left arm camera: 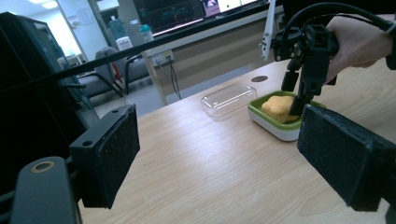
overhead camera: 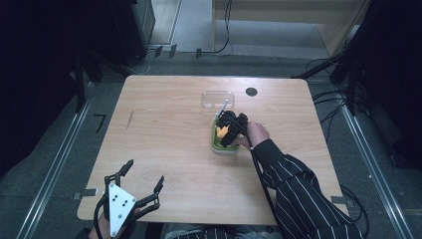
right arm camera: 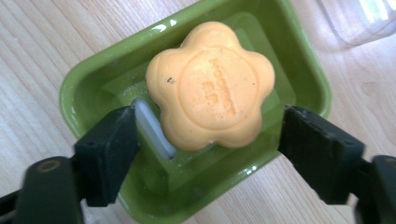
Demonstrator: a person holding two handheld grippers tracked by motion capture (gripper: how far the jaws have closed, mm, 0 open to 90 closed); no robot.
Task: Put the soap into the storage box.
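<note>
Pale wooden table [overhead camera: 164,129], dark room around it. Right gripper [right arm camera: 208,140] points down into a green soap dish [right arm camera: 84,84], jaws spread wide either side of an orange flower-shaped soap [right arm camera: 210,105], apart from it on both sides. Beyond the dish lies a clear plastic lid [overhead camera: 217,98]. Left gripper [overhead camera: 142,184] hovers at the table's near edge, jaws wide and holding nothing, well apart from the dish.

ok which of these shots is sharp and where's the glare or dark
Right gripper view: sharp on the soap, glare spots on the green dish rim. Left gripper view: near jaws soft, bright windows behind. High view: dim, black corners, table evenly lit.
</note>
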